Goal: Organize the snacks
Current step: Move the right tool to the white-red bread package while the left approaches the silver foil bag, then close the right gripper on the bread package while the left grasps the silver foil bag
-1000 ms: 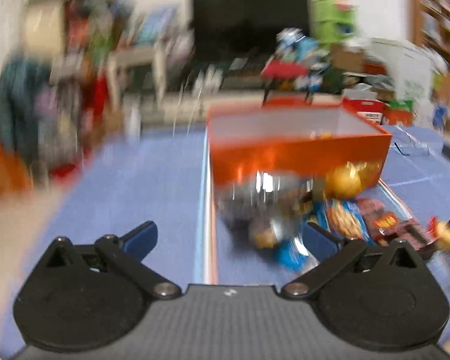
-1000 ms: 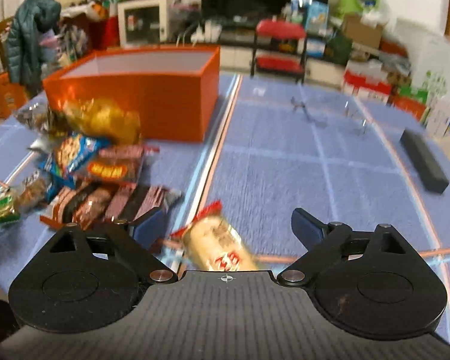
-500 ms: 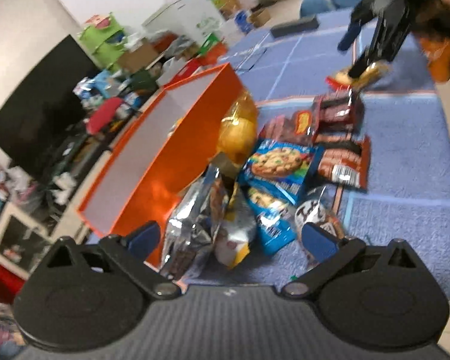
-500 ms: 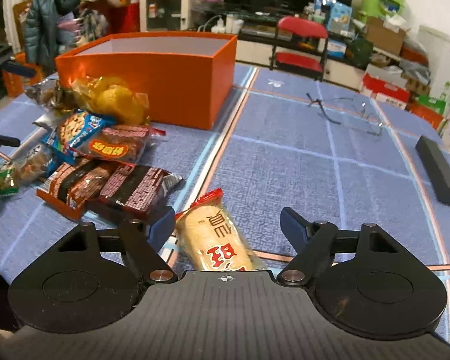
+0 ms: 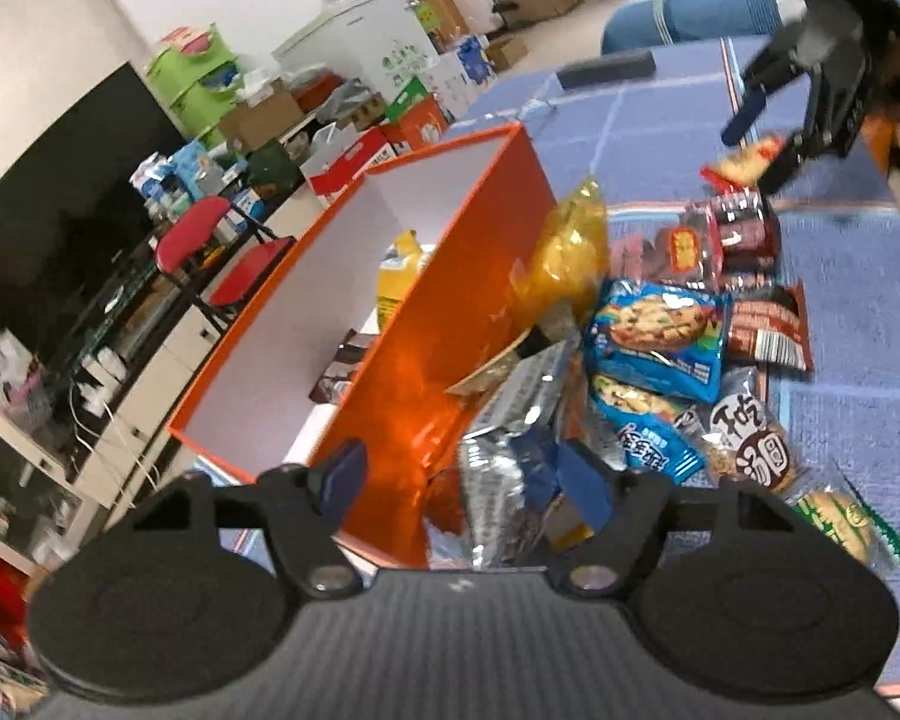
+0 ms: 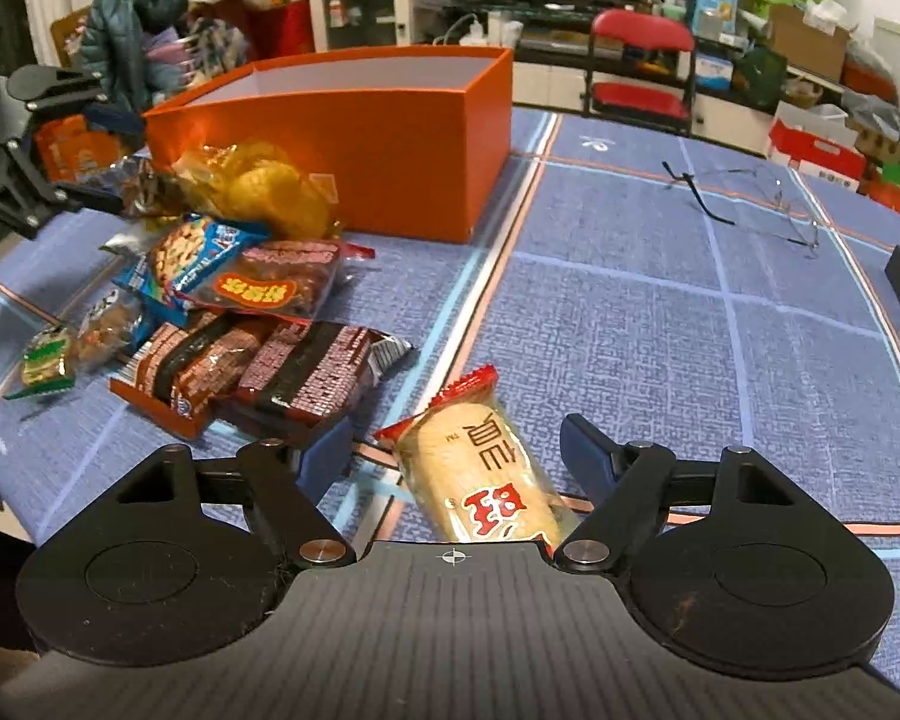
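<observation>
My left gripper (image 5: 462,480) hangs released over the silver foil bag (image 5: 504,468) at the near corner of the orange box (image 5: 450,324). Right of the box, the snack pile (image 6: 228,294) lies on the blue counter (image 6: 690,330). My right gripper (image 6: 453,450) is spread wide around the rice cracker pack (image 6: 480,474), not pinching it.

I get even, fairly bright indoor light on both feeds. Glare flares on the orange box (image 5: 444,360) wall. Fisheye bending warps the edges, and my right gripper (image 5: 774,138) smears with motion blur.
</observation>
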`<action>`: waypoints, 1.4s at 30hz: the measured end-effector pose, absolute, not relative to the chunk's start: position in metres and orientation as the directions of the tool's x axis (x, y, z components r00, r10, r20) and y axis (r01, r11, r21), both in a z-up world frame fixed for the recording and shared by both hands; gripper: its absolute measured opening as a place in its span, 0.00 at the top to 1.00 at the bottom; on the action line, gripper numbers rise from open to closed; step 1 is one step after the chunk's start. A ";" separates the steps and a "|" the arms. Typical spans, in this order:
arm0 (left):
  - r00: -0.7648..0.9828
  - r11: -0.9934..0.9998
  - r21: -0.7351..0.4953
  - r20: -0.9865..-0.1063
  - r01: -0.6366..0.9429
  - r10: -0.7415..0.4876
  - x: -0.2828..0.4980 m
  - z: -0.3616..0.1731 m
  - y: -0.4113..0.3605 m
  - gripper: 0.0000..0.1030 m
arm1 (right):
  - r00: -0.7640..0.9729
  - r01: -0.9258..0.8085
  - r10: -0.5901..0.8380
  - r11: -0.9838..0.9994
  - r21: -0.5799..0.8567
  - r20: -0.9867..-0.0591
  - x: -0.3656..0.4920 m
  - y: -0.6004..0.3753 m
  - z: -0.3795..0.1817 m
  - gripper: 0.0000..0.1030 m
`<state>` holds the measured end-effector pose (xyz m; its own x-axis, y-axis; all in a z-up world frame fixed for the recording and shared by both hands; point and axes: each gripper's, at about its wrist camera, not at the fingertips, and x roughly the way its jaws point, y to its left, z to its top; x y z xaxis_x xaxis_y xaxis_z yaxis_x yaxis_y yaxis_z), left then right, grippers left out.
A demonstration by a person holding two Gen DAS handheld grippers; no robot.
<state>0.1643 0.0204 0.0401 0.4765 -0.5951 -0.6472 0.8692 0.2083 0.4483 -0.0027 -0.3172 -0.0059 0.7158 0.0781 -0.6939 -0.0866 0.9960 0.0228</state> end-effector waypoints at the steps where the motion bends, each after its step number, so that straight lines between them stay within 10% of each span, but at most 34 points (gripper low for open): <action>1: 0.470 0.197 0.447 -0.659 0.873 -0.587 0.162 0.037 0.018 0.28 | 0.715 -0.088 0.079 0.996 0.022 -0.695 -0.003 -0.317 -0.006 0.34; 15: 0.545 0.483 0.297 -0.649 0.824 -0.531 0.159 0.028 0.010 0.42 | 0.697 -0.086 0.064 0.996 0.006 -0.714 0.000 -0.312 -0.012 0.35; 26: 0.632 0.921 -0.112 -0.696 0.374 -0.341 0.125 0.028 0.026 0.38 | 0.712 -0.100 0.082 0.995 0.015 -0.697 -0.002 -0.303 -0.007 0.29; 30: 0.713 0.944 -0.200 -0.619 0.262 -0.329 0.107 0.046 0.042 0.03 | 0.719 -0.105 0.085 0.994 0.013 -0.690 -0.003 -0.302 -0.006 0.26; 42: 0.731 0.978 -0.163 -0.652 0.128 -0.204 0.121 0.036 0.032 0.01 | 0.731 -0.081 0.081 0.996 0.032 -0.677 -0.004 -0.311 -0.009 0.21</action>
<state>0.1207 0.0322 0.0361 0.7306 -0.2043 -0.6515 0.1280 0.9783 -0.1632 -0.0042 -0.3106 -0.0091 0.7312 0.0810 -0.6774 -0.0805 0.9962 0.0322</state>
